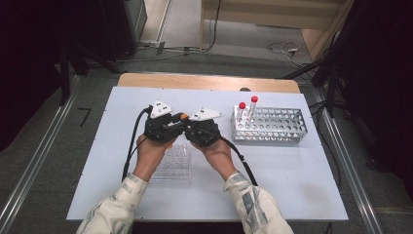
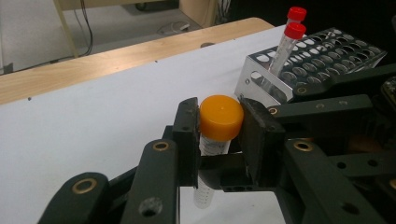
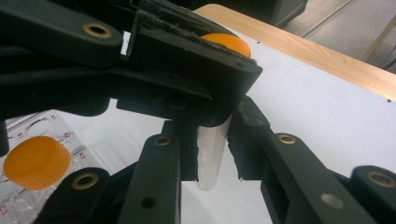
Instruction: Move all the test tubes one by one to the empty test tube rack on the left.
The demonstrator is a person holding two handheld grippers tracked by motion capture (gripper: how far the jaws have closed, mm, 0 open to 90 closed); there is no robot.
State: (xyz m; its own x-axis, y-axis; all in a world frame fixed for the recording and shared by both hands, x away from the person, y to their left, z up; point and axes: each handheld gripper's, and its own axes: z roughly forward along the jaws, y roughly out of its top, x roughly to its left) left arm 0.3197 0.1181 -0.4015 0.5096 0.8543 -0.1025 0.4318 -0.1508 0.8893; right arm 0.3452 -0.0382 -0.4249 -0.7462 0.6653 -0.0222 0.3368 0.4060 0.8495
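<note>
two grippers meet on one orange-capped tube

left gripper (image 2: 219, 135) clenched on the orange cap (image 2: 221, 116) of a clear tube (image 2: 208, 154); both pads press the cap's sides in the left gripper view. right gripper (image 3: 212, 149) grasps the same tube lower down, pads on the clear body, rounded tip hanging free below them in the right gripper view

the tube stands roughly upright, held above the white table cover (image 1: 292, 170), between the two hands. from the high view the grippers sit nose to nose near the middle of the table, the cap a small orange spot between them, grey three-cornered plates on top, cables trailing back along the sleeves

clear plastic rack (image 1: 175, 163) lies on the cover under and just behind the hands, between the forearms. right gripper view catches its corner with printed well labels and a second orange-capped tube (image 3: 36, 162) standing in it

metal rack (image 1: 269, 125) stands to the right of the grippers, apart from them, with two red-capped tubes (image 1: 247, 108) upright in its left end. wooden table edge (image 1: 209, 81) shows beyond the cover
</note>
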